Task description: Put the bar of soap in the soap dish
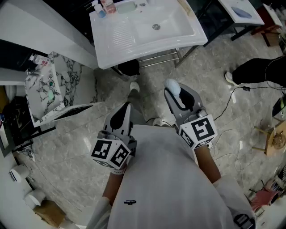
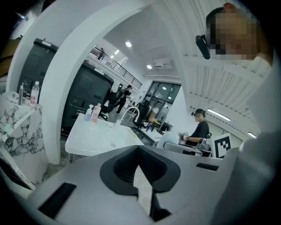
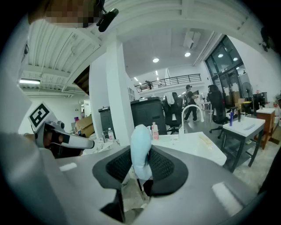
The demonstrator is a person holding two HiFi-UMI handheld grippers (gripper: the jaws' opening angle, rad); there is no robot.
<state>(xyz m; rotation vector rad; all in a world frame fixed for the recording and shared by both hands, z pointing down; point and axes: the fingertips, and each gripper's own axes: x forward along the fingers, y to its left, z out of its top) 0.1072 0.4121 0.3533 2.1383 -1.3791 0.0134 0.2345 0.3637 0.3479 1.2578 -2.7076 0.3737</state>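
While your right hand-held gripper grips the bar of soap on end, the apparent soap dish lies ahead at the washbasin's far rim, your closed, empty left hand-held gripper farther off.

Left gripper closed; right gripper clamps soap.
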